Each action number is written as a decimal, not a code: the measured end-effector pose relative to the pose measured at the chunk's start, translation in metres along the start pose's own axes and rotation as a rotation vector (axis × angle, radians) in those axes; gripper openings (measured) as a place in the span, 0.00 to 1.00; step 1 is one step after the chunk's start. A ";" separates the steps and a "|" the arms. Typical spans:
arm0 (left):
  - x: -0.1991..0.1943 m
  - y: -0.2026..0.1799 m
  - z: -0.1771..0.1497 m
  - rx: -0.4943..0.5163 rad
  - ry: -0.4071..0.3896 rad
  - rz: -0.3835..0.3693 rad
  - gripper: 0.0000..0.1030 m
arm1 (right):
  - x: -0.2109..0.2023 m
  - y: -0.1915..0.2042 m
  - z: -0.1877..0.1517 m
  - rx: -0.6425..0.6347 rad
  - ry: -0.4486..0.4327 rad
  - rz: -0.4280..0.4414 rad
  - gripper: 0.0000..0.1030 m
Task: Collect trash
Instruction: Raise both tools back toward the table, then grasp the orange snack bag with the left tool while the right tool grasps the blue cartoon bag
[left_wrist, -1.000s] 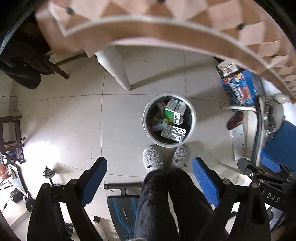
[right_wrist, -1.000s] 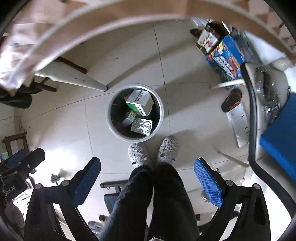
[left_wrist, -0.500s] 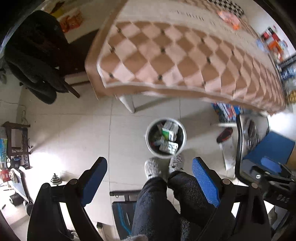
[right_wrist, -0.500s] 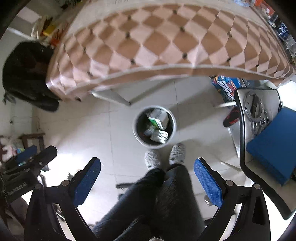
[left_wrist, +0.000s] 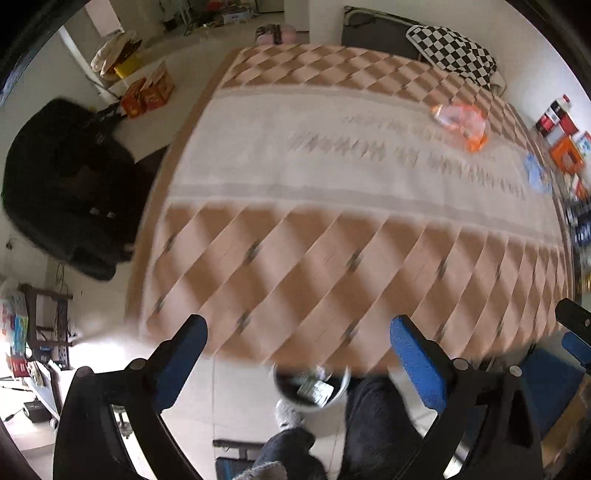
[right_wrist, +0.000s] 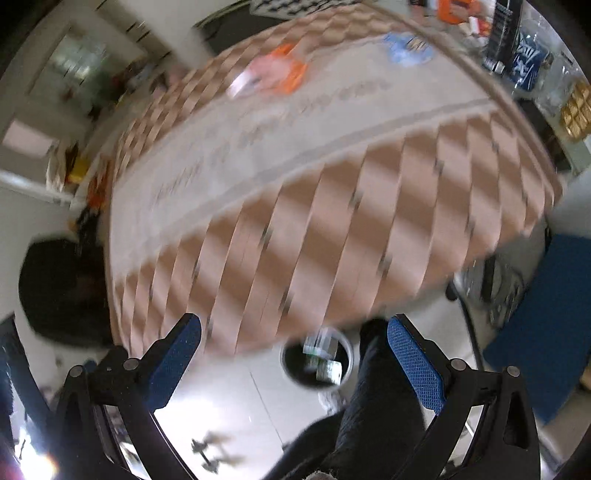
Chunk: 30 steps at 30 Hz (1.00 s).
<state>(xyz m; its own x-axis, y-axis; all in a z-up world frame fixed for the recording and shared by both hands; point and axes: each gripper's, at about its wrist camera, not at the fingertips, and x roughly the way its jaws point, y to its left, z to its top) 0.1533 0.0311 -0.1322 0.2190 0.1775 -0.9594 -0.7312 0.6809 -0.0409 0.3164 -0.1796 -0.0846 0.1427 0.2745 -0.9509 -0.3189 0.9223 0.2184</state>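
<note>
Two empty grippers, left gripper (left_wrist: 297, 354) and right gripper (right_wrist: 294, 347), both spread wide and grasping nothing, raised above the near edge of the checkered tablecloth (left_wrist: 332, 258), probably to reach trash on top. Orange-and-pink wrapper (left_wrist: 461, 123) at the far right of the cloth, blue scrap (left_wrist: 535, 173) just beyond, well apart from both grippers. Trash bin (left_wrist: 341, 384) low by the legs, partly filled with cartons. Nothing between. Black coat (left_wrist: 66, 177) draped left; blue chair (right_wrist: 546, 314) at right. Heavy blur.
</note>
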 end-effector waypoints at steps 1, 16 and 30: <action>0.003 -0.009 0.013 0.001 0.005 -0.003 0.98 | 0.003 -0.009 0.029 0.012 -0.001 -0.012 0.99; 0.101 -0.233 0.240 0.203 0.101 -0.058 0.98 | 0.087 -0.134 0.330 0.143 0.039 -0.161 0.99; 0.184 -0.292 0.264 0.395 0.261 -0.016 0.97 | 0.156 -0.161 0.389 0.129 0.137 -0.213 0.99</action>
<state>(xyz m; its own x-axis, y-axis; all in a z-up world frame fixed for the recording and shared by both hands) 0.5772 0.0525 -0.2235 0.0210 0.0148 -0.9997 -0.4165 0.9091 0.0047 0.7542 -0.1791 -0.1833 0.0631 0.0392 -0.9972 -0.1719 0.9847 0.0279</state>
